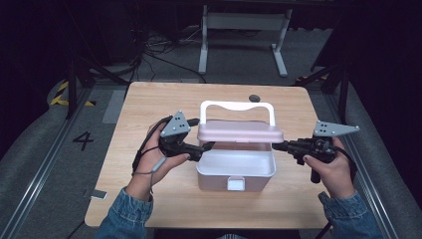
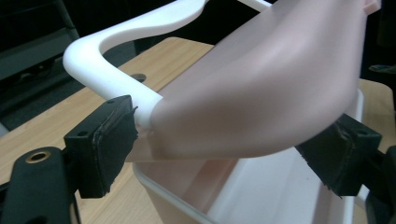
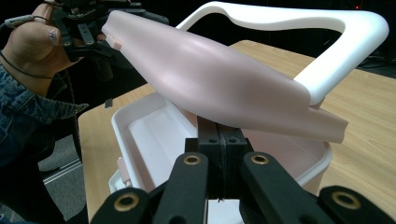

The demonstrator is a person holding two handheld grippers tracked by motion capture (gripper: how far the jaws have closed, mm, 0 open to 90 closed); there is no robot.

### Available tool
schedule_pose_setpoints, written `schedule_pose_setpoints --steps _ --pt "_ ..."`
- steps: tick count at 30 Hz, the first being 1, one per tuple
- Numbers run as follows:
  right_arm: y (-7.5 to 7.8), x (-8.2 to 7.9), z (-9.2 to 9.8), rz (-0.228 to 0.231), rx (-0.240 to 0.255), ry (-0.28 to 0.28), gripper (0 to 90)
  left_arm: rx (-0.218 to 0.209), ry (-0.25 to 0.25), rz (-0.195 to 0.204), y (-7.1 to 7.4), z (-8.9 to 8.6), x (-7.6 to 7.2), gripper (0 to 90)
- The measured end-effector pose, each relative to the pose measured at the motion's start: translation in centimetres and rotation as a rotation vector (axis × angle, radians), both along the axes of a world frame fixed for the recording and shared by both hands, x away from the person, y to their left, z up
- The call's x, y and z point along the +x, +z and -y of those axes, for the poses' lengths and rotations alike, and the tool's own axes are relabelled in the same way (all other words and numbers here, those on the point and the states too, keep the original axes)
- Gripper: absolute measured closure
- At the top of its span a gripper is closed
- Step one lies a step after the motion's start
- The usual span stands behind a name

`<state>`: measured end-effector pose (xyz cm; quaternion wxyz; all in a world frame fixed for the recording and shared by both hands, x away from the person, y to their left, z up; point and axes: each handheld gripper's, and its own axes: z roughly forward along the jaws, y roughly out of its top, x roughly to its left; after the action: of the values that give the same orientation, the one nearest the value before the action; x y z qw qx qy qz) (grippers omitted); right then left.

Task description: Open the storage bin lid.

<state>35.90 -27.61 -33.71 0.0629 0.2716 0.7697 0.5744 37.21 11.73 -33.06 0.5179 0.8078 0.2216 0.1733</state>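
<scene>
pink, stiff, light plastic lid: we'd grip its edges, left gripper jaws apart around it, right gripper closed underneath.

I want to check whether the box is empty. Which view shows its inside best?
The right gripper view: it looks under the raised pink lid into the white box, bare where visible. The high view and left gripper view have the lid covering most of it.

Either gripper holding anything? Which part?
Neither grips. Left gripper is open, jaws straddling the pink lid; right gripper is shut, propped under the lid's edge.
</scene>
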Motion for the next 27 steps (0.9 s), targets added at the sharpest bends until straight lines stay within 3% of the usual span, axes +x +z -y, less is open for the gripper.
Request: schedule_pose_setpoints --steps 4,8,14,21,27 --pt "0.00 0.01 -0.03 -0.002 0.004 0.002 90.0 -0.019 0.009 0.022 0.24 -0.07 -0.06 22.6" --pt "0.02 0.00 -0.08 0.001 0.008 0.004 90.0 -0.009 0.014 0.047 0.53 -0.09 -0.17 27.5" --pt "0.04 -0.01 -0.10 -0.005 0.010 0.007 90.0 -0.022 -0.018 0.044 0.45 0.36 -0.07 36.1" --pt "0.02 0.01 -0.06 -0.004 0.016 0.005 88.6 0.015 -0.011 0.086 0.52 0.61 0.05 42.2" --pt "0.05 -0.06 -0.02 -0.026 0.031 0.008 81.5 -0.002 -0.011 0.076 0.55 0.54 0.27 43.3"
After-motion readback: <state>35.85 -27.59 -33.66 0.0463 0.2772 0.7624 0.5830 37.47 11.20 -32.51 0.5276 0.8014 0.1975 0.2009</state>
